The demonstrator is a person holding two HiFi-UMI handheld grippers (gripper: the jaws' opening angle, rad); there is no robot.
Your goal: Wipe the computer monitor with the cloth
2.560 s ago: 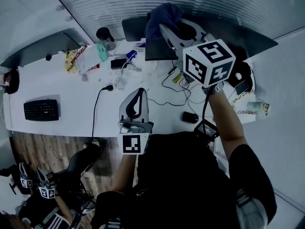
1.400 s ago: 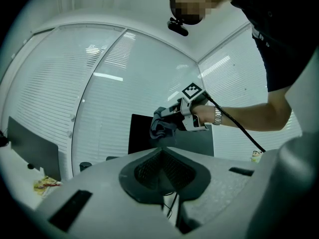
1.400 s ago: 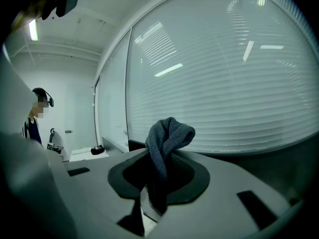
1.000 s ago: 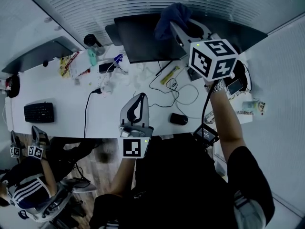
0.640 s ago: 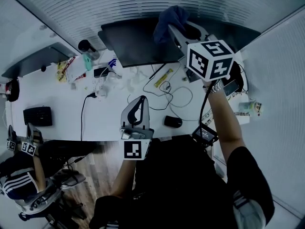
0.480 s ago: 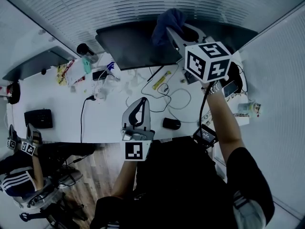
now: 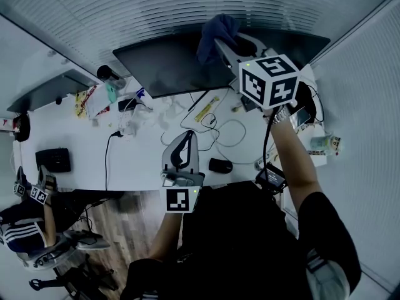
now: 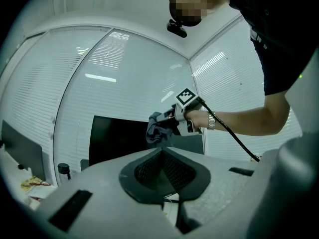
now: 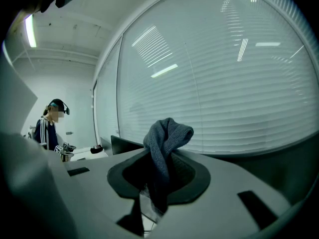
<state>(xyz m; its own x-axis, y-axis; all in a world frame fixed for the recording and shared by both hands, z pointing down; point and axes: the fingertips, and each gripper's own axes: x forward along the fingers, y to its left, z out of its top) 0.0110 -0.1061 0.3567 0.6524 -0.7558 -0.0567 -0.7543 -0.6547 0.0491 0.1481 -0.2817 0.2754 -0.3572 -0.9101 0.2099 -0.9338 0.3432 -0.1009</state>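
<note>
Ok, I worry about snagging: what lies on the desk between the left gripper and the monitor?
Head view: tangled cables and a yellow strip lie on the desk between left gripper and monitor.

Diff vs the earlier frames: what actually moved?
Mostly the viewpoint shifted: more of the monitor shows now. Nothing grabbed or released: the right gripper still clamps the cloth at the monitor's upper right corner; the left gripper stays shut and empty, low over the desk.
</note>
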